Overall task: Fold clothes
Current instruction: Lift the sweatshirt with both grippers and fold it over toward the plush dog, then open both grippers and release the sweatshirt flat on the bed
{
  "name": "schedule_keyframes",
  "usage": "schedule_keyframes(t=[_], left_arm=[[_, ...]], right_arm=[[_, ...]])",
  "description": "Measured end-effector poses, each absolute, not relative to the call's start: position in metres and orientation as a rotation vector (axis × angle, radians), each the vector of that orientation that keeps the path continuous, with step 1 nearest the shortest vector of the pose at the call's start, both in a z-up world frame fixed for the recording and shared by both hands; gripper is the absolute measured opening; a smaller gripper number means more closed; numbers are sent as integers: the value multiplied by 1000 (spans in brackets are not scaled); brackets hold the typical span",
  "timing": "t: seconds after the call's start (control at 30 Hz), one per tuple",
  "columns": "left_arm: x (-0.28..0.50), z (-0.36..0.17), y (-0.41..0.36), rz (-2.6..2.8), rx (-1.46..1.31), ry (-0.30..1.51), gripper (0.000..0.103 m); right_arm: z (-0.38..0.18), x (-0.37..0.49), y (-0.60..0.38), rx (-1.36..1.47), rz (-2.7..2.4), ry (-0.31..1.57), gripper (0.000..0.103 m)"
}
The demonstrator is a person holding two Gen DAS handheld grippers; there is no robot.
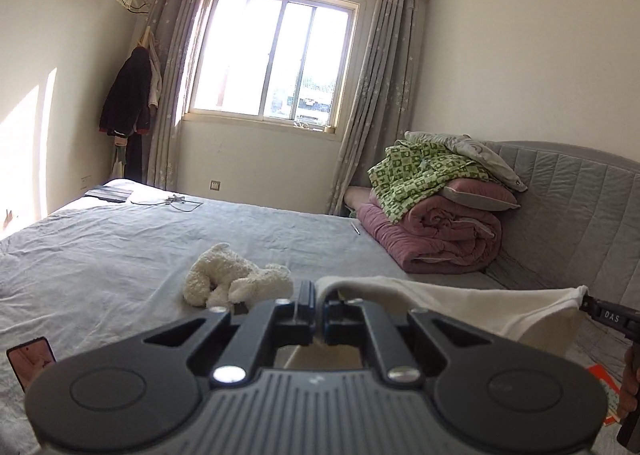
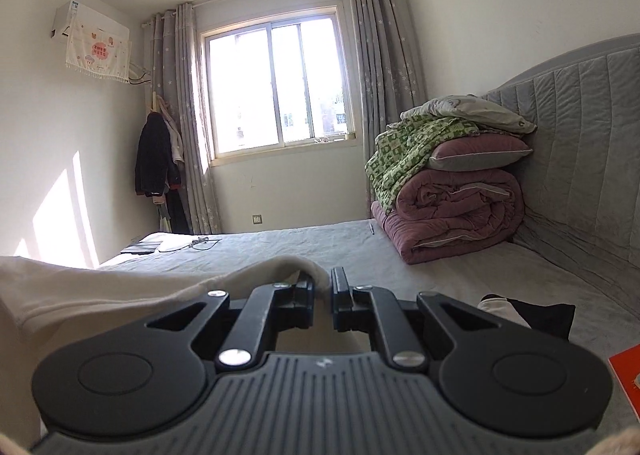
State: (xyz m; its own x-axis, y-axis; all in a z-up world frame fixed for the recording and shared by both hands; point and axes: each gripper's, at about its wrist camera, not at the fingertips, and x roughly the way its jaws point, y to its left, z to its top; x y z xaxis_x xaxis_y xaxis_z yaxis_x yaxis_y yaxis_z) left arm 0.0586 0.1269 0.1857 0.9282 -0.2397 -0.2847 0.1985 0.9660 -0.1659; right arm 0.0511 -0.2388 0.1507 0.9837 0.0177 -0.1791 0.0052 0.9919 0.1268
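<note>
Garment: one cream-white cloth, lifted above the bed and stretched between the two grippers, sagging a little in the middle.
Left gripper: fingers pinched together on one end of the cloth, the fabric bunched between the pads and running off to the right.
Right gripper: fingers clenched on the other end — the cloth drapes away to the left in its own view; its tip shows at the right edge of the left wrist view, clamped on a corner.
Bed: one grey sheet, wrinkled, under both grippers.
Soft toy: one white plush animal lying on the sheet just beyond the left gripper.
Bedding stack: one rolled mauve quilt at the bottom, one mauve-and-grey pillow on it, one green patterned blanket draped over the side, one pale grey pillow on top — all against the padded headboard.
Dark item: one black-and-white piece of clothing on the sheet near the right gripper; kind unclear.
Window: one, with two grey curtains.
Phone: one at the left edge of the left view.
</note>
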Motion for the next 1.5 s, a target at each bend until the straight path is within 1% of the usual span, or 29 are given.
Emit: schedule_keyframes(t=[0.33, 0.47, 0.67, 0.87, 0.9, 0.93, 0.97, 1.0, 1.03, 1.07, 1.1, 1.17, 1.2, 1.23, 1.27, 1.33, 1.5], left_arm=[[205, 100, 118, -84, -120, 528, 4], [256, 66, 121, -12, -110, 575, 4], [320, 15, 136, 72, -167, 657, 5], [346, -35, 139, 123, -179, 699, 7], [348, -42, 138, 129, -169, 702, 8], [347, -43, 136, 134, -149, 702, 14], [346, -45, 135, 140, -129, 703, 17], [345, -46, 133, 146, -109, 703, 21], [344, -48, 132, 152, -90, 703, 31], [343, -50, 130, 158, -70, 703, 39], [342, -51, 129, 164, -50, 704, 43], [340, -55, 125, 176, -10, 704, 54], [339, -56, 124, 182, 9, 704, 58], [337, -57, 123, 183, 23, 704, 64], [332, -55, 126, 169, 18, 704, 66], [322, -51, 129, 154, 23, 710, 68], [287, -44, 137, 118, 0, 753, 70]], right_arm=[[78, 172, -227, 95, -4, 430, 10], [47, 217, -211, 35, -3, 478, 10], [6, 282, -191, 7, 0, 555, 10], [-36, 322, -185, 59, -14, 633, 11], [-43, 328, -184, 61, -19, 648, 12], [-50, 333, -183, 62, -23, 662, 13], [-55, 335, -182, 57, -30, 670, 14], [-60, 337, -181, 51, -36, 678, 17], [-64, 339, -179, 44, -42, 687, 20], [-67, 340, -178, 38, -48, 695, 23], [-69, 339, -177, 29, -61, 703, 38], [-67, 335, -177, 15, -90, 699, 45], [-66, 335, -178, 21, -92, 698, 47], [-63, 330, -181, 37, -93, 695, 49], [-59, 325, -184, 52, -94, 692, 51], [-54, 314, -191, 74, -89, 686, 54], [-45, 283, -211, 155, -99, 704, 54]])
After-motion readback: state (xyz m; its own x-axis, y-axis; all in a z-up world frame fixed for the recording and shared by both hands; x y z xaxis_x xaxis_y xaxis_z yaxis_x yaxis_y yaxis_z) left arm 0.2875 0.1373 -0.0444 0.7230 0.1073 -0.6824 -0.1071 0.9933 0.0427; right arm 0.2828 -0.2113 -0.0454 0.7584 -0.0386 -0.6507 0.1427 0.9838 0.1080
